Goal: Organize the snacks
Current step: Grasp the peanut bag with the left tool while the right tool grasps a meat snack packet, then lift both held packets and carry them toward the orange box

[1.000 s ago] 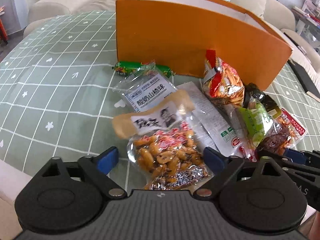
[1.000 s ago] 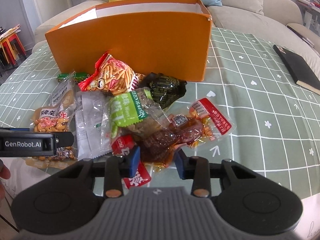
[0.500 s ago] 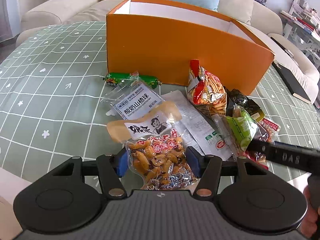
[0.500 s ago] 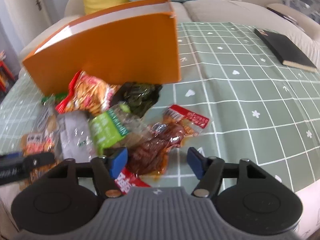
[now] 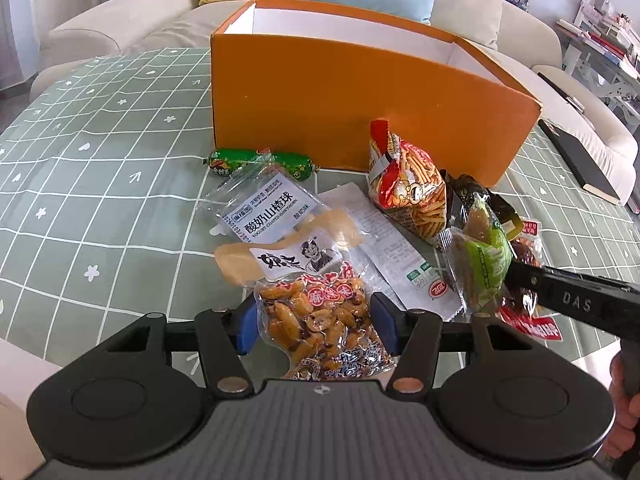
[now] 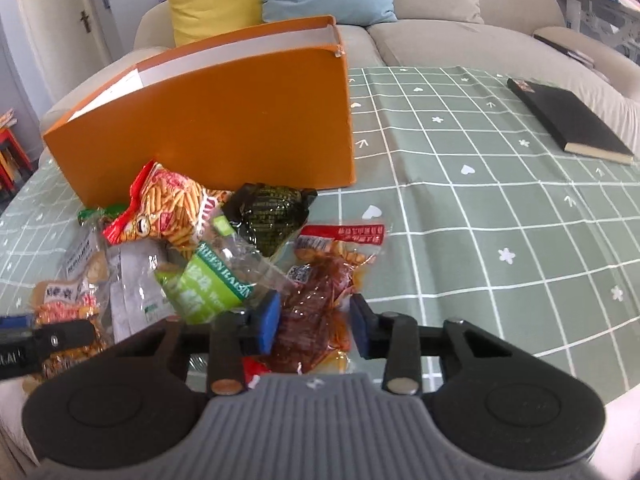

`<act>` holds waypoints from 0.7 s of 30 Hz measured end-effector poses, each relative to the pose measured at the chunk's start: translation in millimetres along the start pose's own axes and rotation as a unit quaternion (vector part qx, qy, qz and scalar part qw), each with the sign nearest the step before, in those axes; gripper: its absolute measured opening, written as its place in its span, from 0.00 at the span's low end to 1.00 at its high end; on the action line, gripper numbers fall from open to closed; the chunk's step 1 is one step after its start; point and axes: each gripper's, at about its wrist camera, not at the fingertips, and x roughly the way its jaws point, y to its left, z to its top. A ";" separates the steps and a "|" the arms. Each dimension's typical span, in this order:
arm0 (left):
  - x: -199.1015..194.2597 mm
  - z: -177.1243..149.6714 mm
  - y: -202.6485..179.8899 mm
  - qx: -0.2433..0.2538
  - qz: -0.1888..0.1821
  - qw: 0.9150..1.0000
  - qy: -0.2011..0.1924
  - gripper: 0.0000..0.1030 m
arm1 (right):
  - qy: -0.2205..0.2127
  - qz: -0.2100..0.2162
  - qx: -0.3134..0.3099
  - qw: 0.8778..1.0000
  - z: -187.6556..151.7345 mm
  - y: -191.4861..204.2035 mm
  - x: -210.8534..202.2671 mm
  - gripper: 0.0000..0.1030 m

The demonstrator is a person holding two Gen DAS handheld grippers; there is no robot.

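The left gripper [image 5: 314, 322] has its blue pads about halfway closed, one against each long edge of the peanut packet [image 5: 320, 320]; the jaws have just been closing and now pinch it across its width, likely so it can be lifted clear of the pile. The packet's long axis runs straight out between the jaws, its tan printed header pointing away toward the orange box [image 5: 360, 120] and its lower end tucked under the gripper body.

The right gripper [image 6: 314, 320] has just been narrowing too. Its pads stand either side of the red meat packet [image 6: 316, 312], the left one touching; whether the right one presses cannot be told. That packet also lies lengthwise between the jaws, its red label end aimed ahead. Both packets sit on the green tablecloth [image 6: 480, 220], well short of the box.
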 end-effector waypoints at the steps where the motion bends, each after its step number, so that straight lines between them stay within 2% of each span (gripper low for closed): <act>1: -1.3 -0.3 -0.5 0.002 -0.001 1.000 -0.002 0.61 | 0.002 -0.001 0.000 1.000 -0.8 -0.3 -1.9 0.32; 5: -6.5 -1.3 -2.6 0.007 -0.001 1.000 -0.009 0.57 | 0.013 0.002 0.005 1.000 -1.8 -0.9 -8.1 0.32; 6: -8.8 -0.9 -2.5 0.007 -0.004 1.000 -0.013 0.46 | 0.014 0.002 0.009 1.000 -1.2 -1.4 -9.7 0.31; 9: -16.8 1.0 -1.5 0.003 -0.015 1.000 -0.026 0.38 | 0.017 0.007 0.035 0.999 0.4 -7.1 -16.6 0.31; 11: -18.3 0.1 -2.6 0.006 -0.015 1.000 -0.027 0.37 | 0.014 0.005 0.042 0.999 1.3 -9.4 -20.7 0.31; 15: -25.4 0.3 -6.1 0.010 -0.029 0.999 -0.039 0.30 | 0.001 0.003 0.049 0.999 4.2 -10.5 -31.3 0.31; 19: -31.0 -1.0 -17.4 0.034 -0.033 0.998 -0.042 0.23 | -0.018 0.007 0.035 0.999 7.6 -5.6 -41.9 0.29; 20: -31.5 -1.3 -20.8 0.041 -0.029 0.998 -0.041 0.23 | -0.020 0.008 0.030 0.999 8.0 -3.4 -43.9 0.00; 21: -31.7 -1.2 -25.1 0.048 -0.026 0.998 -0.038 0.23 | -0.015 0.020 0.026 0.999 8.2 -1.4 -44.4 0.01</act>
